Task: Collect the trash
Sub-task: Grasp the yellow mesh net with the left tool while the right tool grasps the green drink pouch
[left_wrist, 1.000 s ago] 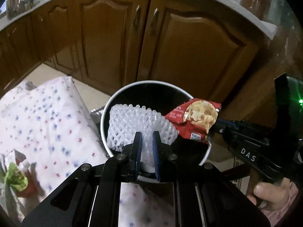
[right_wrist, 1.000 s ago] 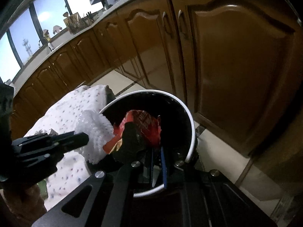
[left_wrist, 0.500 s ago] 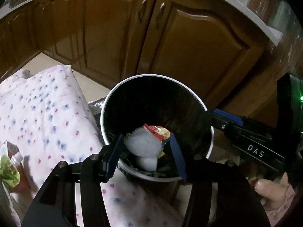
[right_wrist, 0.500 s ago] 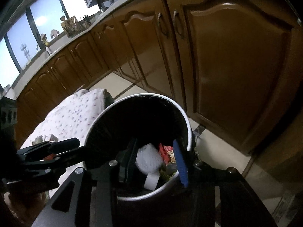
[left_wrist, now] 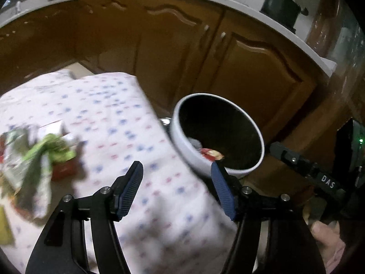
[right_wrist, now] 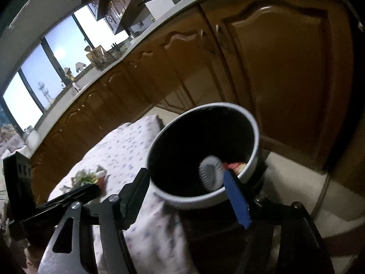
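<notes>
A white-rimmed black trash bin (left_wrist: 251, 134) (right_wrist: 255, 132) stands beside the cloth-covered table. Inside it lie a white foam net (right_wrist: 211, 171) and a red snack wrapper (left_wrist: 211, 154) (right_wrist: 235, 166). My left gripper (left_wrist: 176, 178) hangs over the table's corner, left of the bin; its jaws are opening with nothing between them. My right gripper (right_wrist: 187, 182) hovers at the bin's near rim, jaws opening and empty. More trash (left_wrist: 43, 153) (right_wrist: 87, 178), green, white and red wrappers, lies blurred on the cloth at the left.
Brown kitchen cabinets (left_wrist: 251, 68) (right_wrist: 285, 80) stand close behind the bin, under a pale counter with a dark pot (left_wrist: 281, 8). The white dotted tablecloth (left_wrist: 118, 123) (right_wrist: 127, 146) covers the table. A person's hand (left_wrist: 326, 230) holds the right gripper's body at lower right.
Both grippers were shut on trash over the bin, then opened; the foam net and red wrapper dropped in. The left gripper has swung left over the table, the right one drew back a little.
</notes>
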A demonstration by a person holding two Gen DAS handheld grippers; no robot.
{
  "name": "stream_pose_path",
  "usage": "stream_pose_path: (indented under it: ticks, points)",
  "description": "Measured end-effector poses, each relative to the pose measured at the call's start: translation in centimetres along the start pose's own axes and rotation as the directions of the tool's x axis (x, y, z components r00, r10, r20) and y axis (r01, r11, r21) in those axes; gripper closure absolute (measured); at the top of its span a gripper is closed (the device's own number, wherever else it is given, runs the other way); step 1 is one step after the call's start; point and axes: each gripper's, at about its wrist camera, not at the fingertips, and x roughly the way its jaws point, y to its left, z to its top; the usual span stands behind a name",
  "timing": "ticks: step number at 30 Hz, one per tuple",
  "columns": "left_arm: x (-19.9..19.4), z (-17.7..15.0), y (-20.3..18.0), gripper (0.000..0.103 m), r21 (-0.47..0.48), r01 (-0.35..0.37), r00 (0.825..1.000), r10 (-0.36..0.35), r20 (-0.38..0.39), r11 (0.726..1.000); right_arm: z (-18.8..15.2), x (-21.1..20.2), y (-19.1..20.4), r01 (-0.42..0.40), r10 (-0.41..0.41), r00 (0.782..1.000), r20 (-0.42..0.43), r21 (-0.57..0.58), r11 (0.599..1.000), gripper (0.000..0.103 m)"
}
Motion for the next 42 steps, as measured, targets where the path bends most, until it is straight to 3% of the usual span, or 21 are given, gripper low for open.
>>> stream_pose_path:
  ticks: [10, 20, 24, 31, 36, 42]
  points:
    - [-6.2, -4.3, 5.6, 0.037, -0.054, -0.092, 0.994, 0.095, 0.058, 0.994, -3.8, 1.1, 5.1, -0.109, 0.106, 0.992, -0.071, -0.044, 0.993, 0.033]
    - [-10.7, -8.1, 11.5, 0.037, -0.181, -0.182, 0.977, 0.199, 0.082, 0.967, -6.3, 2.5, 10.5, -0.195, 0.183, 0.974, -0.133, -0.084, 0.977, 0.033]
    - [-12.3, -9.3, 14.2, 0.037, -0.246, -0.218, 0.965, 0.245, 0.088, 0.944, -6.8, 3.3, 13.5, -0.247, 0.229, 0.961, -0.154, -0.115, 0.962, 0.033]
    - [-14.8, -10.8, 19.8, 0.037, -0.403, -0.292, 0.934, 0.350, 0.077, 0.867, -6.3, 5.4, 18.8, -0.283, 0.256, 0.953, -0.162, -0.179, 0.942, 0.036]
    - [-14.2, -11.0, 22.2, 0.037, -0.466, -0.297, 0.935, 0.353, 0.035, 0.833, -5.5, 8.9, 22.3, -0.304, 0.265, 0.941, -0.210, -0.183, 0.935, 0.050]
    - [-12.9, -10.3, 22.3, 0.037, -0.445, -0.322, 0.929, 0.370, 0.023, 0.836, -5.6, 13.5, 24.3, -0.290, 0.238, 0.927, -0.291, -0.150, 0.945, 0.070]
